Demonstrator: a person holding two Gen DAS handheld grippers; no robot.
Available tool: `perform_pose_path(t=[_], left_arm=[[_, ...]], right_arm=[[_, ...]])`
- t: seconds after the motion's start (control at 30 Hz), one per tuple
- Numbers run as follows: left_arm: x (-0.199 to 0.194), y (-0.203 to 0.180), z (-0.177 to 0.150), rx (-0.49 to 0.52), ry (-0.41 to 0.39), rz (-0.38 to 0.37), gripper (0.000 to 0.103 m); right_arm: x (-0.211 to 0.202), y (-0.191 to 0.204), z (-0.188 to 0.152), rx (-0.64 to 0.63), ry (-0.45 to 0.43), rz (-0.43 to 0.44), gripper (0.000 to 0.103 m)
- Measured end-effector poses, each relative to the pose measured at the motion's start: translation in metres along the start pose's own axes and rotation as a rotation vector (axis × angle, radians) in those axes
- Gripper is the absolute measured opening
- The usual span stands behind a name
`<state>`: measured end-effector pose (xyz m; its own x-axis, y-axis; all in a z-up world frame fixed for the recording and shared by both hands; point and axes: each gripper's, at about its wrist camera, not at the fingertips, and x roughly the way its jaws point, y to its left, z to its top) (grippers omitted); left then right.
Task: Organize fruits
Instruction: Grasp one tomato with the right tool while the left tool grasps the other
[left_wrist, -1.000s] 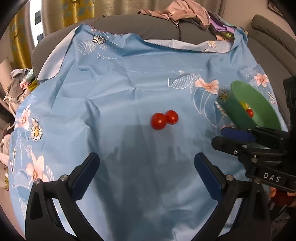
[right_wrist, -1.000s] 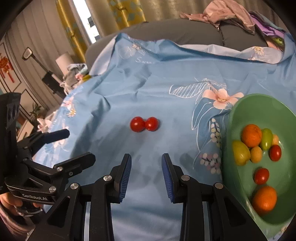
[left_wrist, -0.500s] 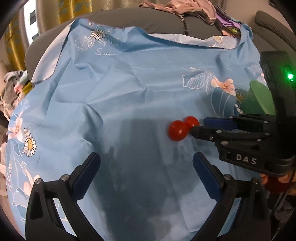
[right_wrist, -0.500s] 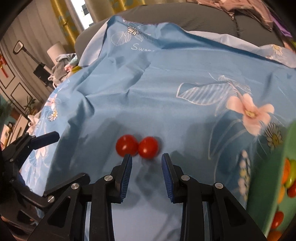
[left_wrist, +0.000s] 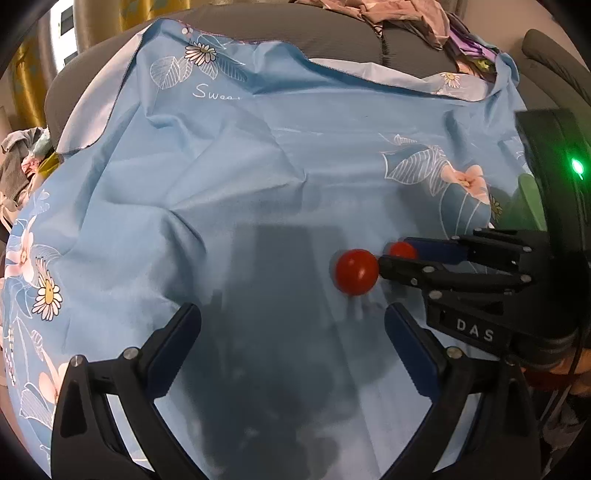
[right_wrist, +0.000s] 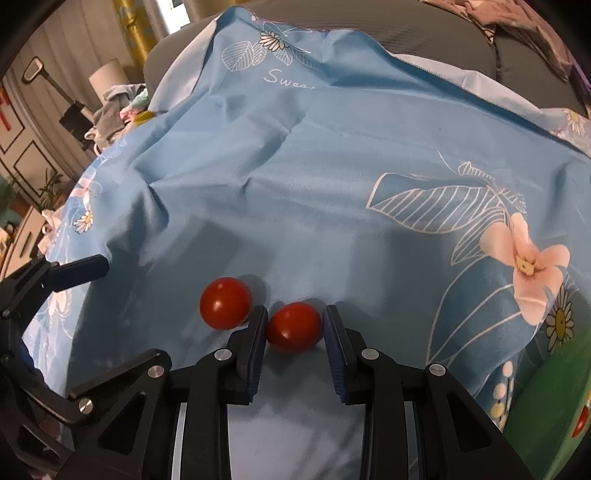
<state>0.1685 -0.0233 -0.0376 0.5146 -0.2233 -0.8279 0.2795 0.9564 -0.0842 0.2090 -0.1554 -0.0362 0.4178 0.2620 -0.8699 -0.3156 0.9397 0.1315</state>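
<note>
Your work surface is a blue flowered cloth (right_wrist: 332, 177) spread over a grey sofa, with laundry heaped along the backrest.

Two red tomatoes remain on it. The right tomato (right_wrist: 293, 326) sits on the cloth between the pads of your right gripper (right_wrist: 294, 328), whose jaws are drawn in until both pads meet its sides; I judge the grip made but the lift not begun, since the fruit rests on the fabric. Touching the outer face of that gripper's left finger lies the left tomato (right_wrist: 225, 302), free and untouched.

Your left gripper (left_wrist: 291, 354) hangs just short of that left tomato with its jaws spread wide and nothing between them.

To the right of the held tomato, at the cloth's edge, you see a slice of the green bowl (right_wrist: 546, 417); one small red fruit shows inside, the rest is out of frame. So two pieces are left to move.

Both tomatoes are nearly round: no long axis worth speaking of, and no stem end shows, so I cannot tell which way they point.
</note>
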Motion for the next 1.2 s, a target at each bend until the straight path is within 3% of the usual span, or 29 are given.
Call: perform_pose_path(t=[0.37, 0.6, 0.67, 0.83, 0.97, 1.03, 1.2], left_arm=[[0.022, -0.032, 0.013, 0.078, 0.033, -0.009, 0.094], [0.045, -0.046, 0.018, 0.111, 0.051, 0.039, 0.071], [0.047, -0.047, 0.018, 0.104, 0.044, 0.033, 0.069], [0.047, -0.046, 0.02, 0.09, 0.035, 0.023, 0.047], [0.046, -0.047, 0.02, 0.082, 0.034, 0.019, 0.038], [0.045, -0.047, 0.02, 0.074, 0.038, 0.015, 0.029], [0.039, -0.049, 0.016, 0.069, 0.048, 0.013, 0.029]], right_arm=[[-0.063, -0.024, -0.034, 0.125, -0.152, 0.066, 0.03], [-0.081, -0.024, -0.054, 0.145, -0.193, 0.119, 0.03], [-0.082, -0.024, -0.054, 0.147, -0.197, 0.126, 0.03], [-0.083, -0.025, -0.055, 0.142, -0.211, 0.123, 0.03], [-0.083, -0.025, -0.057, 0.145, -0.213, 0.125, 0.03], [-0.083, -0.025, -0.058, 0.148, -0.211, 0.126, 0.03], [-0.086, -0.025, -0.06, 0.157, -0.22, 0.124, 0.03]])
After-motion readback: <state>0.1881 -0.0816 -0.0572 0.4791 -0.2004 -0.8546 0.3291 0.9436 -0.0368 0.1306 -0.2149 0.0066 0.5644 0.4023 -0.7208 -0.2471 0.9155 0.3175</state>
